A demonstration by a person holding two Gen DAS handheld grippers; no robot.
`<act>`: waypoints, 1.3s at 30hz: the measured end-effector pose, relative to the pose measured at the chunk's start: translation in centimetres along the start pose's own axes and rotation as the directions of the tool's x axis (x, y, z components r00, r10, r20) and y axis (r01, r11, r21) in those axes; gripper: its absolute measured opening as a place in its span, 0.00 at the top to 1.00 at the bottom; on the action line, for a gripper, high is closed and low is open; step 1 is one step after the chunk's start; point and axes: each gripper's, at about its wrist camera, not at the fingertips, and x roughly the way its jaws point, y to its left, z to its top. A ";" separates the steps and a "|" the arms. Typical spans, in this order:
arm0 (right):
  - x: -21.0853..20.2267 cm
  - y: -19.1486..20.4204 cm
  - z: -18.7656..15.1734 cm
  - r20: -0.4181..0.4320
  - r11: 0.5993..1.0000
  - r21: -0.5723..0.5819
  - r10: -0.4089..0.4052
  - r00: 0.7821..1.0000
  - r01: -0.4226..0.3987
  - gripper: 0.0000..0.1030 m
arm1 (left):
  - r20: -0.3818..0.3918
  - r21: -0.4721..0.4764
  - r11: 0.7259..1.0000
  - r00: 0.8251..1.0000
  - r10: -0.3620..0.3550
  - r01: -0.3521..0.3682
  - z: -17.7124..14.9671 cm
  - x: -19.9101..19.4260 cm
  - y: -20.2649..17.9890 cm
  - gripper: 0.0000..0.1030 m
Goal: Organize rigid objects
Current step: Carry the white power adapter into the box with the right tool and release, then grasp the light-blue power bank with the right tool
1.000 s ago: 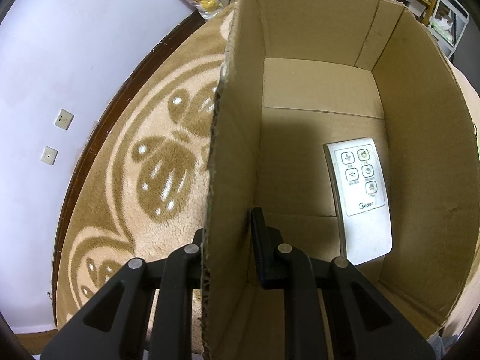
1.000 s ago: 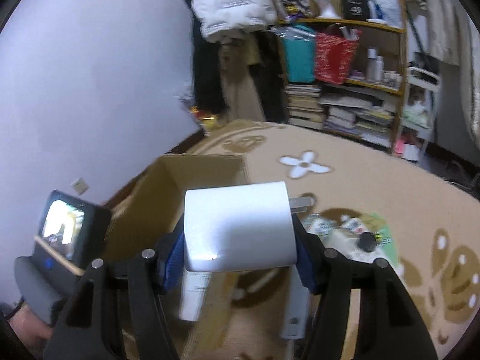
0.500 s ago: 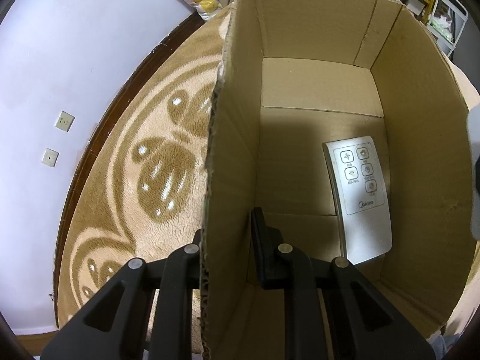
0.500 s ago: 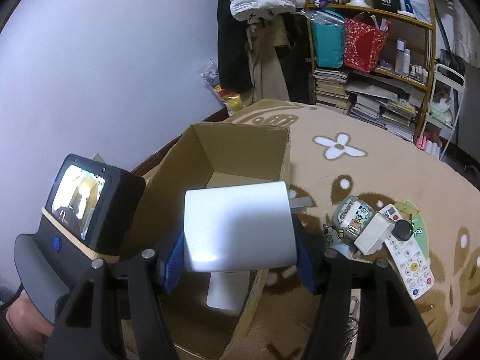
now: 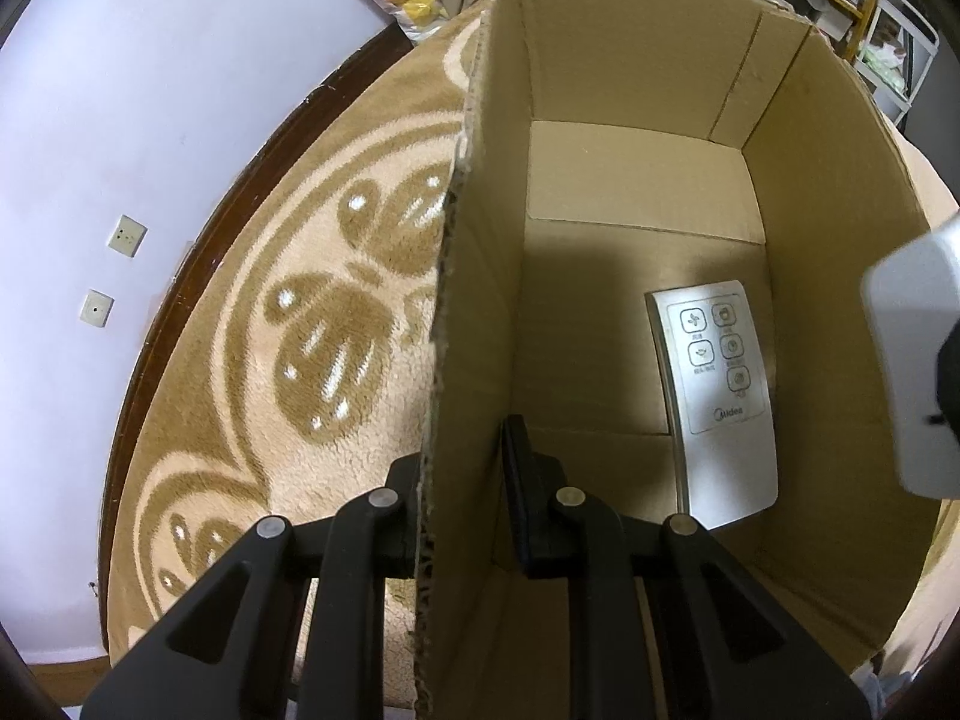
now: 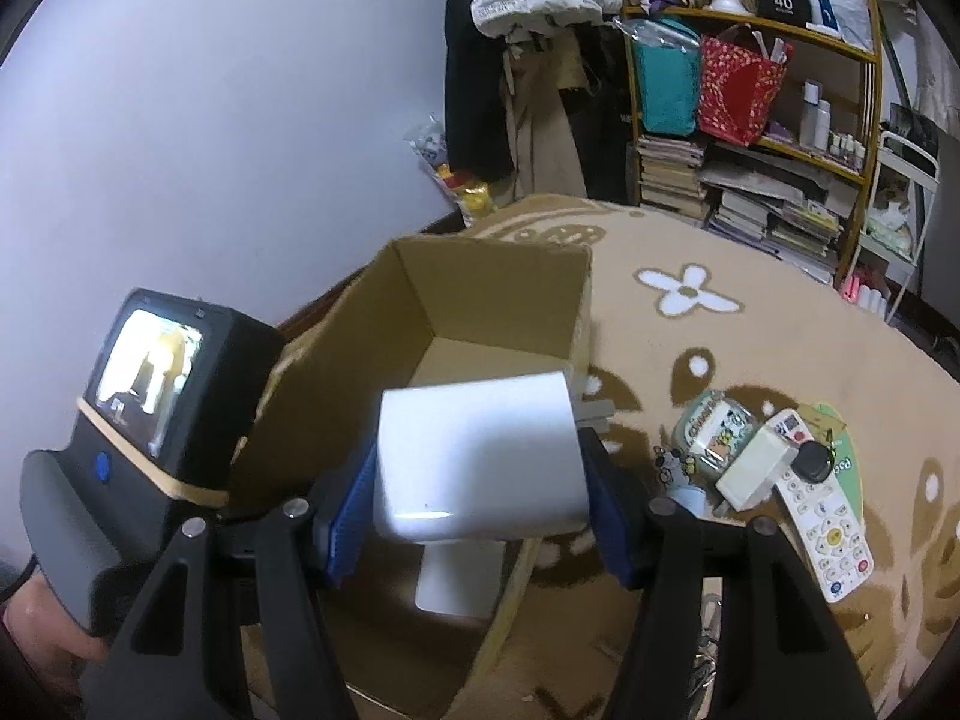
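Note:
An open cardboard box (image 5: 840, 180) (image 6: 498, 282) stands on the rug. My left gripper (image 5: 462, 480) is shut on the box's left wall, one finger outside and one inside. A silver Midea remote (image 5: 717, 396) (image 6: 459, 579) lies flat on the box floor. My right gripper (image 6: 477, 516) is shut on a white plug adapter (image 6: 480, 456), held above the box's near right edge; the adapter (image 5: 912, 348) also shows at the right edge of the left wrist view. A small pile on the rug to the right holds a white remote (image 6: 825, 528), a white block (image 6: 753, 468) and a round tin (image 6: 711, 438).
The patterned beige rug (image 5: 300, 360) meets a dark baseboard and a lilac wall with two sockets (image 5: 126, 235). Cluttered shelves with books and bags (image 6: 750, 120) stand at the back. The left gripper's body with its screen (image 6: 150, 384) sits left of the box, a hand below it.
My right gripper has carried the white adapter leftward and lower over the box, and the adapter now shows larger at the right of the left wrist view. The left gripper has not moved.

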 end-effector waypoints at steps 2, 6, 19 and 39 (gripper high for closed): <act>-0.3 0.3 0.2 0.016 1.000 -0.013 0.000 1.000 0.000 0.34 | 0.000 -0.002 1.000 1.000 -0.002 0.002 0.0 0.0 0.0 0.83; -1.3 0.8 0.5 0.049 0.999 -0.046 -0.010 0.999 0.013 0.34 | 0.000 -0.006 1.000 1.000 -0.001 0.001 0.1 0.0 0.2 0.82; -1.9 -3.9 1.2 0.027 0.986 0.101 -0.140 0.990 0.136 0.12 | 0.000 -0.012 1.000 1.000 -0.008 0.008 0.0 0.2 0.4 0.81; 1.9 -8.5 -2.1 -0.141 0.953 0.184 -0.216 0.966 0.240 0.15 | 0.000 -0.001 1.000 1.000 0.000 0.000 0.1 0.1 0.3 0.81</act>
